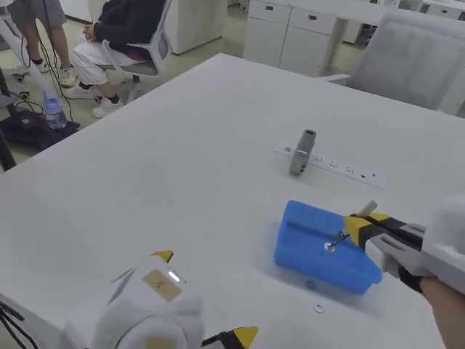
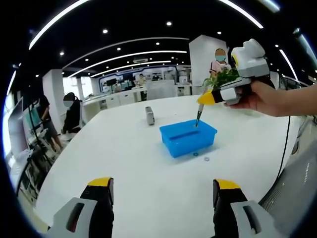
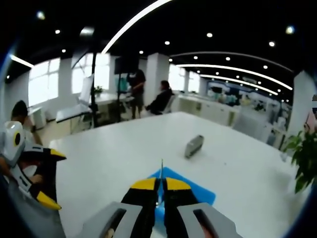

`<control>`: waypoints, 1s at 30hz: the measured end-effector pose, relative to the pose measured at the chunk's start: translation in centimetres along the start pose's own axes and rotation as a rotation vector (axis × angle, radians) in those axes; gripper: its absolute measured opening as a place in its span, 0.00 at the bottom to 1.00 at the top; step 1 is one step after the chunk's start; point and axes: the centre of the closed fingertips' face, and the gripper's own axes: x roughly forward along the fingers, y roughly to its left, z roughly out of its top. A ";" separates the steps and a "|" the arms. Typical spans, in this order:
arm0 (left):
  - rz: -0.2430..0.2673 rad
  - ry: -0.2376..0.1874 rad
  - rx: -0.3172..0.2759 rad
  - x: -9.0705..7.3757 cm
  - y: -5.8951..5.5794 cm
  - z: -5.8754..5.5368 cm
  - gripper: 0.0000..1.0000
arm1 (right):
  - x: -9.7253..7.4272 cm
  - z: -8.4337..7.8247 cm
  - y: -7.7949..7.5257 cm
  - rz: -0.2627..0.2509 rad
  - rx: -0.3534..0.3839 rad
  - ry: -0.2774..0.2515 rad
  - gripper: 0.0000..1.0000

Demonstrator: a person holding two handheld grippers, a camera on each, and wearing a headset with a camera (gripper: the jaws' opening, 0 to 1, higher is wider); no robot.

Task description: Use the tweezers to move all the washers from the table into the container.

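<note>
Smooth, matt white on the tabletop [image 1: 182, 145]. Bright blue moulded plastic, slightly glossy, for the container [image 1: 296, 256]. Thin bare metal, shiny, in the tweezers [image 1: 338, 239] and the washer [image 1: 318, 307]. Dull grey, metallic-looking casing on the small device [image 1: 302, 151]. Hard white plastic on the right gripper [image 1: 361, 223], with smooth yellow-and-black jaws.

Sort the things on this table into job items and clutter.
Job: tweezers, gripped in the right gripper; blue container; loose washer beside it.
Clutter: grey device; power strip.
</note>
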 end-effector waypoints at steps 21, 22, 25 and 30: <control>0.001 0.007 -0.003 0.2 0.0 -0.2 0.83 | 5.2 -4.4 -1.5 -0.034 0.018 0.096 0.01; 0.002 0.009 -0.003 0.2 0.1 -0.2 0.83 | 5.4 -4.6 -1.5 -0.032 0.022 0.100 0.01; 0.001 0.008 -0.003 0.2 0.1 -0.2 0.83 | 6.0 -5.2 -1.5 -0.028 0.032 0.113 0.01; 0.002 0.012 -0.001 0.2 0.1 -0.2 0.83 | 6.2 -6.0 -1.2 -0.026 0.043 0.131 0.01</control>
